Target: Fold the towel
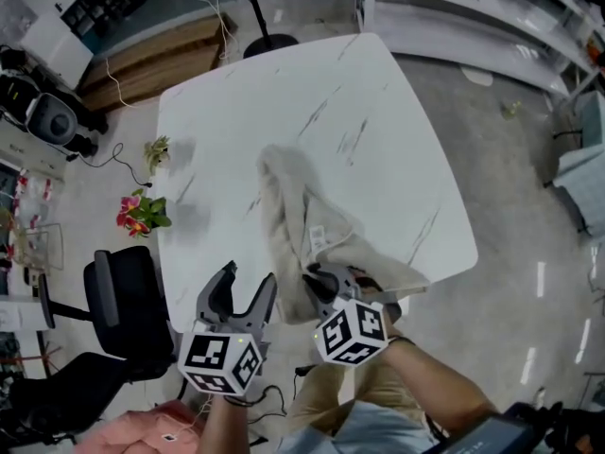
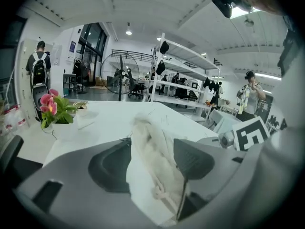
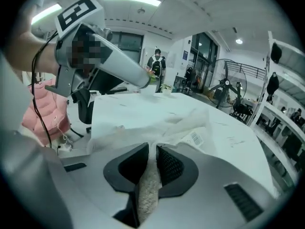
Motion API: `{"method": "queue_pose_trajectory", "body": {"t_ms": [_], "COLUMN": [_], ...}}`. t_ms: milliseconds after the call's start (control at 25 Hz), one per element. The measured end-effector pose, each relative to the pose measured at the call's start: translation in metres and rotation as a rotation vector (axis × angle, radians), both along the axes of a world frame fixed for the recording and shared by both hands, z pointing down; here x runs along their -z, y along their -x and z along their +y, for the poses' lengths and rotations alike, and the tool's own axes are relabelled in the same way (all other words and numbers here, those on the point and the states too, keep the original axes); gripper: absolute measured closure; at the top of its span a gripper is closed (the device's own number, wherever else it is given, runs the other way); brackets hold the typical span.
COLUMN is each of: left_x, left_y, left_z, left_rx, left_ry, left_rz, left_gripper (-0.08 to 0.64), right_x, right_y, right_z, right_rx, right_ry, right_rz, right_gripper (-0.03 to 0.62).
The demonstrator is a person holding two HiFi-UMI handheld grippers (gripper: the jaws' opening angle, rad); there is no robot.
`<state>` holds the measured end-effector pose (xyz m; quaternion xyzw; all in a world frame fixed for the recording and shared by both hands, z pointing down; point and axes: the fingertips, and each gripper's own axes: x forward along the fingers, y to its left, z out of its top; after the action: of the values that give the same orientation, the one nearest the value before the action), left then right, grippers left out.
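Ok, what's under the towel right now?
Only the white table shows around the towel, whose near end is pinched in the right gripper. Anything beneath the bunched folds is covered.

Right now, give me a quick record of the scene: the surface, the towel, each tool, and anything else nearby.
Surface: white marbled table
Towel: beige towel, bunched in a long heap, not yet folded, white label showing
Right tool: shut on the towel's near end
Left tool: jaws apart, next to the towel's near end, gripping nothing
Nearby: pink flowers beyond the table's left edge
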<state>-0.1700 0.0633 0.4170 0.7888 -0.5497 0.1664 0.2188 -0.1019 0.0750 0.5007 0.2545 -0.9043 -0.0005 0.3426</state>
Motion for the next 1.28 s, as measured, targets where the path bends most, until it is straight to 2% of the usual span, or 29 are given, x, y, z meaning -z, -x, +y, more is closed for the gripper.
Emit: {"method": "queue_pose_trajectory", "body": {"t_ms": [120, 240, 320, 480, 600, 680, 760, 840, 960, 1200, 1280], "left_x": [-0.004, 0.006, 0.021, 0.054, 0.068, 0.071, 0.066, 0.055, 0.034, 0.002, -0.004], "left_y": [0.001, -0.006, -0.013, -0.025, -0.033, -0.037, -0.040, -0.042, -0.043, -0.042, -0.041], "left_z": [0.000, -0.007, -0.017, -0.037, -0.049, -0.057, -0.062, -0.065, -0.071, -0.080, -0.084], "left_rx": [0.002, -0.011, -0.026, -0.051, -0.063, -0.069, -0.074, -0.073, -0.068, -0.060, -0.057], "left_ry": [-0.003, -0.022, -0.052, -0.113, -0.140, -0.146, -0.136, -0.114, -0.075, -0.006, 0.008], "left_rz": [0.005, 0.020, 0.031, 0.041, 0.044, 0.047, 0.049, 0.050, 0.048, 0.044, 0.042], "left_gripper": [0.279, 0.279, 0.279, 0.279, 0.279, 0.279, 0.279, 0.281, 0.279, 0.279, 0.279], "right_x": [-0.002, 0.010, 0.029, 0.087, 0.125, 0.129, 0.115, 0.092, 0.069, 0.032, 0.021], "right_y": [0.004, 0.005, 0.002, -0.013, -0.035, -0.056, -0.080, -0.100, -0.113, -0.110, -0.104], "right_z": [0.000, 0.007, 0.008, -0.001, -0.021, -0.040, -0.058, -0.071, -0.085, -0.098, -0.100], "right_rx": [0.021, 0.073, 0.099, 0.127, 0.101, 0.062, 0.001, -0.087, -0.202, -0.295, -0.312], "right_ry": [0.033, 0.095, 0.099, 0.064, -0.007, -0.056, -0.052, 0.023, 0.171, 0.400, 0.470], "right_rz": [-0.009, -0.025, -0.036, -0.118, -0.166, -0.141, -0.091, -0.087, -0.208, -0.353, -0.363], "right_gripper": [0.516, 0.436, 0.404, 0.399, 0.402, 0.412, 0.434, 0.469, 0.476, 0.474, 0.463]}}
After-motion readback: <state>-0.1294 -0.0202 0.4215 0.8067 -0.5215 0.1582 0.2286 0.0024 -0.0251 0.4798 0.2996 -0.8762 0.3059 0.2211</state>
